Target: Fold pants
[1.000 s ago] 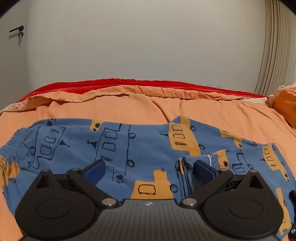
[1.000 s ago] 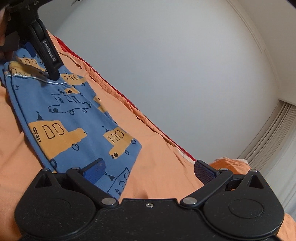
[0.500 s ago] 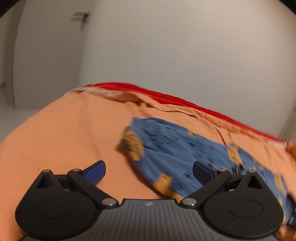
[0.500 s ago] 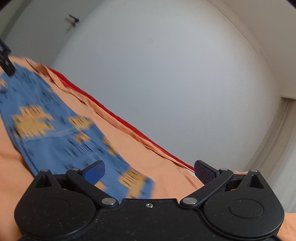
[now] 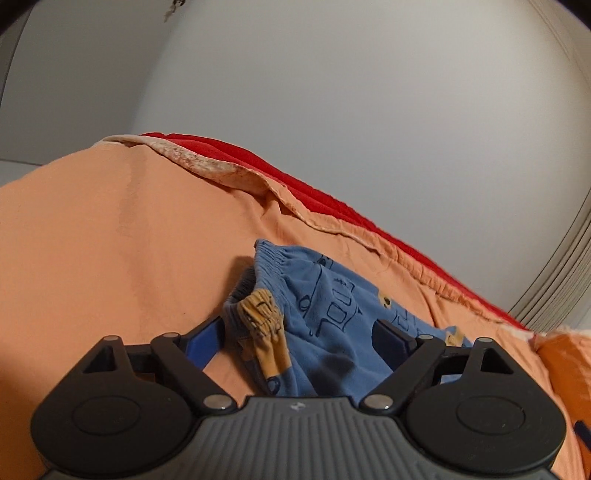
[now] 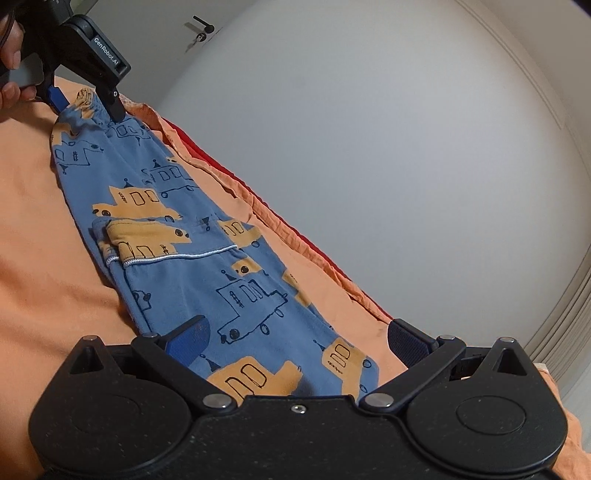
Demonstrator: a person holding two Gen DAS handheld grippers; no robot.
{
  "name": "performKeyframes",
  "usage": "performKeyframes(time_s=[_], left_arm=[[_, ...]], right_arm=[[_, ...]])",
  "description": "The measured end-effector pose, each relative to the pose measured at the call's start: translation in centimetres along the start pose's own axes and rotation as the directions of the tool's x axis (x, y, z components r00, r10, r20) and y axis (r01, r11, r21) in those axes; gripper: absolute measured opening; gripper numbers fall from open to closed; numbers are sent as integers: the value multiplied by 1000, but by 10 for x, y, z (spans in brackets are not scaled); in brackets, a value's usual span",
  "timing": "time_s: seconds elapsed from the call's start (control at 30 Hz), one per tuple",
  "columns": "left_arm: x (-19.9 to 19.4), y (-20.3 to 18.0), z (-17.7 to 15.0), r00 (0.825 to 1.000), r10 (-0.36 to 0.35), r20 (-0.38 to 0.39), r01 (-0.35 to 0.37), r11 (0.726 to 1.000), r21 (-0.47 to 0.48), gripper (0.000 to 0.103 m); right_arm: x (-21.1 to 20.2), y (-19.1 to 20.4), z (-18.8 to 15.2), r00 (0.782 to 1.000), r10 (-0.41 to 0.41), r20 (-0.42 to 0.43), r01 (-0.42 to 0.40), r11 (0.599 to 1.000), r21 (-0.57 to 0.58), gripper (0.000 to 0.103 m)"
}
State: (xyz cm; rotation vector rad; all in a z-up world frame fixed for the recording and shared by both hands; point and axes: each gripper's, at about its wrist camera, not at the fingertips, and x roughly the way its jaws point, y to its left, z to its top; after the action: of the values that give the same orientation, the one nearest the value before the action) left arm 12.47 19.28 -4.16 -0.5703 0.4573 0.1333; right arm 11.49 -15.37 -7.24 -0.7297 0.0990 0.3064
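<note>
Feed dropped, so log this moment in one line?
stage: waistband grab | left gripper: jaws closing round waistband | right gripper: open over pants

Big bed covered by an orange sheet, a bit wrinkled. Sheet edge folded back, pale and worn on its underside. Red blanket peeking out along the far side, right against the wall. Plain grey-white wall behind, smooth and bare. Door off to the left, with a dark handle and a key below it. Pale ribbed curtain hanging at the right. Orange pillow near that curtain. Soft, dim indoor light.
</note>
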Motion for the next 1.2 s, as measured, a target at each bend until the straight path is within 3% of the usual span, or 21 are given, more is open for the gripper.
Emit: performKeyframes(time_s=[0.23, 0.33, 0.47, 0.57, 0.73, 0.83, 0.97, 1.1, 1.2], left_arm=[[-3, 7, -2, 1000, -18, -15, 18, 999, -34, 88], [-4, 4, -1, 999, 37, -18, -38, 998, -50, 73], [-6, 1, -3, 988, 156, -17, -157, 987, -47, 33], [-8, -5, -3, 984, 178, -10, -178, 984, -25, 20], [-16, -33, 0, 975, 218, 48, -220, 973, 63, 16], [-28, -59, 4, 977, 187, 100, -202, 965, 167, 16], [-42, -103, 10, 990, 83, 118, -115, 949, 295, 16], [-56, -155, 5, 994, -30, 108, -21, 897, 442, 16], [-57, -196, -5, 991, -114, 69, 60, 847, 529, 16]], right_arm=[[0, 0, 0, 1000, -12, 7, 12, 1000, -16, 102], [-1, 1, 0, 1000, -18, 10, 18, 1000, -22, 102], [-2, 2, 0, 1000, -21, 12, 21, 999, -25, 102], [-2, 2, 0, 1000, -20, 12, 20, 1000, -24, 102], [-2, 1, 0, 1000, -20, 12, 20, 1000, -24, 102], [-2, 1, 0, 1000, -17, 11, 18, 1000, -20, 102], [-1, -6, 1, 1000, 8, 2, -8, 1000, 10, 102], [-1, -30, 3, 999, 52, -4, -51, 992, 113, 102], [-1, -55, -1, 1000, -13, -23, 16, 985, 171, 102]])
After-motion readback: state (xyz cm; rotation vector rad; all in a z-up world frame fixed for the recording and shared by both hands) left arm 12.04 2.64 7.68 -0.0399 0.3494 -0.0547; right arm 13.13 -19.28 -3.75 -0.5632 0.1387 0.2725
